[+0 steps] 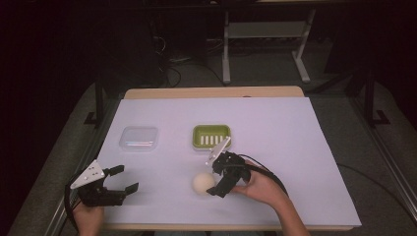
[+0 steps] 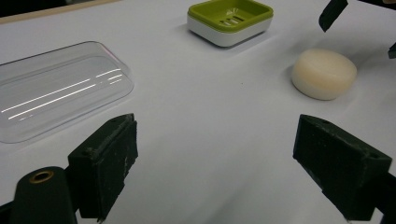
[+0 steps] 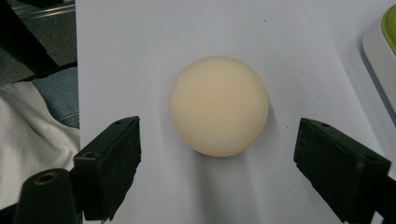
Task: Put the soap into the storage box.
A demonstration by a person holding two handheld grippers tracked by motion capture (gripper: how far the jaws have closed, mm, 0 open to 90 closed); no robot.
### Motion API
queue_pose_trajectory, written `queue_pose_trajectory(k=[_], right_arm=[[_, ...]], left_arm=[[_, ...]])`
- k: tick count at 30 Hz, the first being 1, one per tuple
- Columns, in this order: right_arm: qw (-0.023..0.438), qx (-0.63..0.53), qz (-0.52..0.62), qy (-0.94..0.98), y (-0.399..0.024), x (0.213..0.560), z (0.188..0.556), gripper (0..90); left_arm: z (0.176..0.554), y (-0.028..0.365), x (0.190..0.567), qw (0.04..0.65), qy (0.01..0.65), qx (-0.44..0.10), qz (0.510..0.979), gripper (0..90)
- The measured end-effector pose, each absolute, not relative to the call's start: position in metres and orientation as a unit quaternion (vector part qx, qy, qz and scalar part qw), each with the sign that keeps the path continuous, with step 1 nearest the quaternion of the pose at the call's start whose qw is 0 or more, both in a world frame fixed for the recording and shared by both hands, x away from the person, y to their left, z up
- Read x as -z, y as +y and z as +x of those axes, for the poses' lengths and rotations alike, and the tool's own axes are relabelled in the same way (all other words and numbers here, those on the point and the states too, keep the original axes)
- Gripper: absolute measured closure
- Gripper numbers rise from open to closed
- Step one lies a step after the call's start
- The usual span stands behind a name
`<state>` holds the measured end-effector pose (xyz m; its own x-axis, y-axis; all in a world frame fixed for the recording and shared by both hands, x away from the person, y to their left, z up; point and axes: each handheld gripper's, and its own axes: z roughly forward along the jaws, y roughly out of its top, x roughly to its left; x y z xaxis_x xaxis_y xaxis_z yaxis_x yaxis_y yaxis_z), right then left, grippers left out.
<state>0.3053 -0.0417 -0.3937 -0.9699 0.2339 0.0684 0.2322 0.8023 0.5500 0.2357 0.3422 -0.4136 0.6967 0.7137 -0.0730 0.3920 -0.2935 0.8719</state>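
Far centre, green dish: nothing inside
Far left, clear lid: flat on sheet
Soap: near centre, on paper
Right gripper: wide, jaws flanking soap
Left gripper: wide, holding nothing

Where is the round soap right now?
In the high view the round soap lies on the white table cover, near the front edge, just left of the open right tool. The green soap dish sits behind it.

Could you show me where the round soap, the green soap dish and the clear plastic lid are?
round soap (image 3: 218,105), right gripper view, middle of its top.
green soap dish (image 1: 211,136), high view, slotted floor.
clear plastic lid (image 2: 58,88), left gripper view, its flat top.
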Motion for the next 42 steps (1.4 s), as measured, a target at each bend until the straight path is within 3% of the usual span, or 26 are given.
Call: queue_pose_trajectory(k=[42], right_arm=[[-0.011, -0.241, 0.125, 0.962, -0.007, 0.418, 0.316, 14.2]], left_arm=[[0.236, 0.341, 0.414, 0.481, 0.352, -0.166, 0.786, 13.3]])
